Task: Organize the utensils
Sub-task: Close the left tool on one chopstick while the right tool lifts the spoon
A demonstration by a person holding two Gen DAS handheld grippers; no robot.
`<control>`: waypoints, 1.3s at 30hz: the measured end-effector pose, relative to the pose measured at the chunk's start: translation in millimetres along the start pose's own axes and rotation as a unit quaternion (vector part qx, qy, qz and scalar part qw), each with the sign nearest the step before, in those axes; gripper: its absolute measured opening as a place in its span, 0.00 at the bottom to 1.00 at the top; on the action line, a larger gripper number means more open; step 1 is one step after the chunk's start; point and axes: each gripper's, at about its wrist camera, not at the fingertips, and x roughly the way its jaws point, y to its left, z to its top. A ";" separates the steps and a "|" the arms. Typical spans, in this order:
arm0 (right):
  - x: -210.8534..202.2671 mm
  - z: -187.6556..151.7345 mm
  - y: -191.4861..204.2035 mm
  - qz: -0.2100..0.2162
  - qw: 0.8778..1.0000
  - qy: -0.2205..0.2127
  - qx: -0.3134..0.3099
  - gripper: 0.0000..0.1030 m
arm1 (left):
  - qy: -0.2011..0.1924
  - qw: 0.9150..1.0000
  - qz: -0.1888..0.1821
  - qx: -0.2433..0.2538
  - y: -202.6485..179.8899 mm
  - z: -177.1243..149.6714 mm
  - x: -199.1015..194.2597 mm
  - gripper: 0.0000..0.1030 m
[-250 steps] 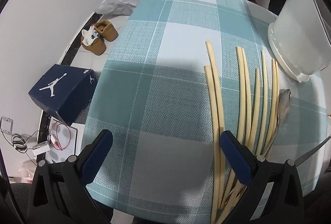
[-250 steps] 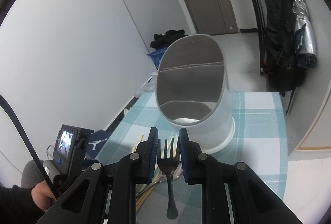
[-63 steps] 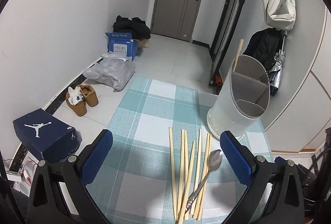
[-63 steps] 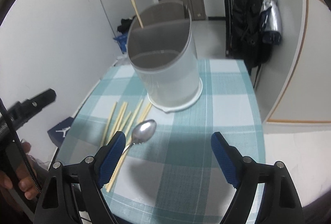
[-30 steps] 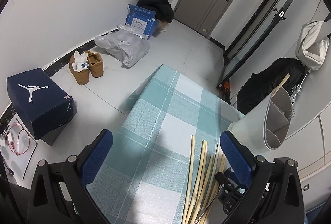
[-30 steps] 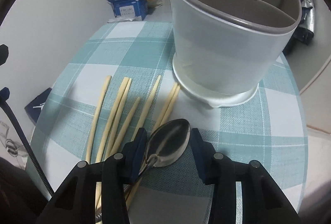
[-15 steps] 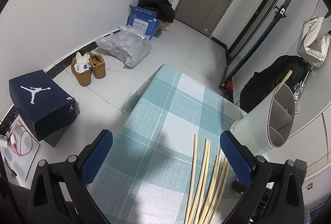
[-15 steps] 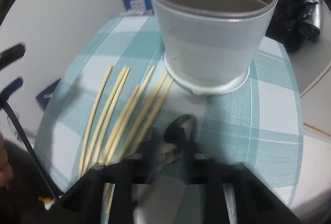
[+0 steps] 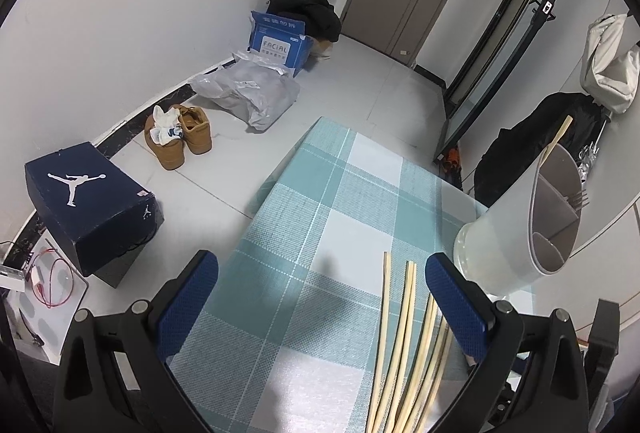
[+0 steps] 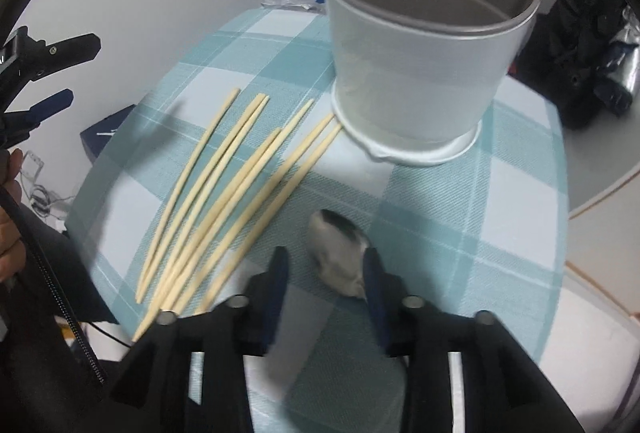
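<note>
Bamboo chopsticks (image 10: 224, 201) lie fanned over the checked cloth of the desk (image 10: 460, 217), thin ends pointing toward the holder, a spread that leaves each stick free to be taken singly. Left of them the left gripper (image 9: 320, 309) hangs above the desk edge with its blue pads wide apart and nothing between them; judging by that stance, it is waiting its turn rather than working. Moving right, the spoon (image 10: 340, 253) sits between the pads of the right gripper (image 10: 326, 277), bowl forward. The jaws stand narrowly apart around it, but motion blur hides whether the pads actually bear on the metal, so I cannot tell if it is gripped or merely straddled, nor whether it is touching the cloth. Farthest right stands the white divided holder (image 10: 420, 73), close beside the chopstick tips, probably so each carry is short.

Only the right wrist view shows the spoon at all, and it looks down into the holder's near compartment, which seems bare. Only the left wrist view shows the holder from the side, with one chopstick (image 9: 557, 137) leaning out of its far compartment and fork (image 9: 578, 199) tines poking above a divider, so sorting appears partly done.
</note>
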 end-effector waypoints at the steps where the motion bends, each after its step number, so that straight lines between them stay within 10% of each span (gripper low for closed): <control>1: -2.7 -1.5 -3.4 -0.002 1.000 0.000 -0.002 0.44 | 0.000 1.000 0.001 0.002 -0.1 -0.2 -0.1 0.99; 14: 12.9 7.7 -0.7 0.000 0.998 0.003 -0.068 0.35 | 0.036 0.997 0.032 0.061 -12.5 -15.7 14.4 0.99; 39: -39.5 -10.4 -109.1 0.164 0.961 -0.127 0.183 0.35 | 0.157 0.967 0.111 0.166 -54.5 -27.3 85.2 0.95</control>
